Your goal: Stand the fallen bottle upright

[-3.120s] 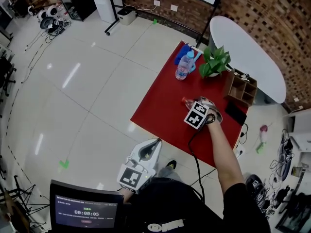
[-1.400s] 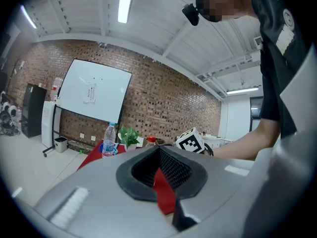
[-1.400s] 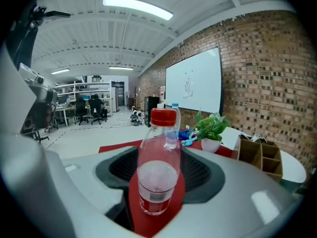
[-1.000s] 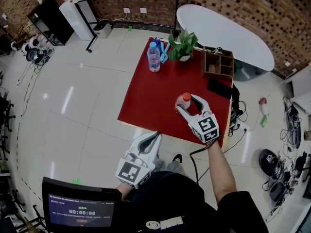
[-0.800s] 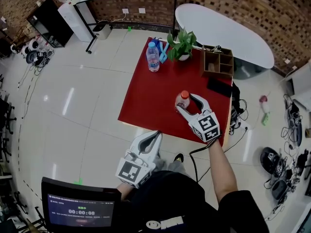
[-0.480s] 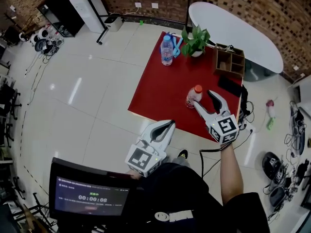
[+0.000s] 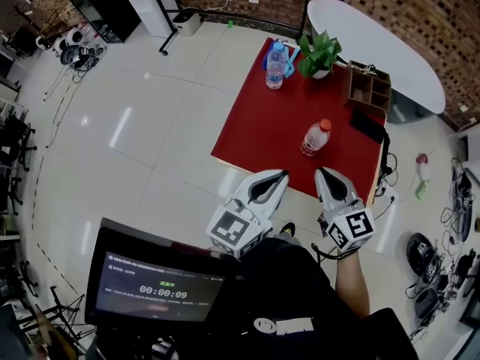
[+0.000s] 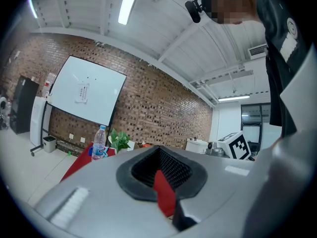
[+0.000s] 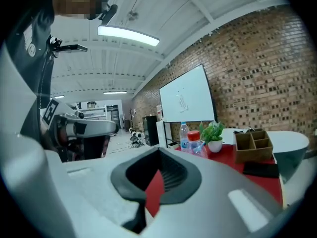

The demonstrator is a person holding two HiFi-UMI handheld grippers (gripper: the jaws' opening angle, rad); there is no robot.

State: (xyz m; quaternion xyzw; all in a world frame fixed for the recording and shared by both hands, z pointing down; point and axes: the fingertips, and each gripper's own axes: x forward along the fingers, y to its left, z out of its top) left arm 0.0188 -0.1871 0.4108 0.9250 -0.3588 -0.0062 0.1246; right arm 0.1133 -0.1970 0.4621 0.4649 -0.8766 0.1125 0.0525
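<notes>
Head view, bottle (image 7: 316, 137) upright, red table (image 7: 259, 130)

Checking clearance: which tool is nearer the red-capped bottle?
Right. The right tool, jaws just closed on nothing, hangs straight below the upright red-capped bottle in the head view, apart from it. The left tool sits lower left of the bottle, farther off.

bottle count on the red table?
2. Red-capped bottle upright on the red table, near its middle; blue-labelled bottle at its far edge, beside the plant. None seem hidden.
</notes>
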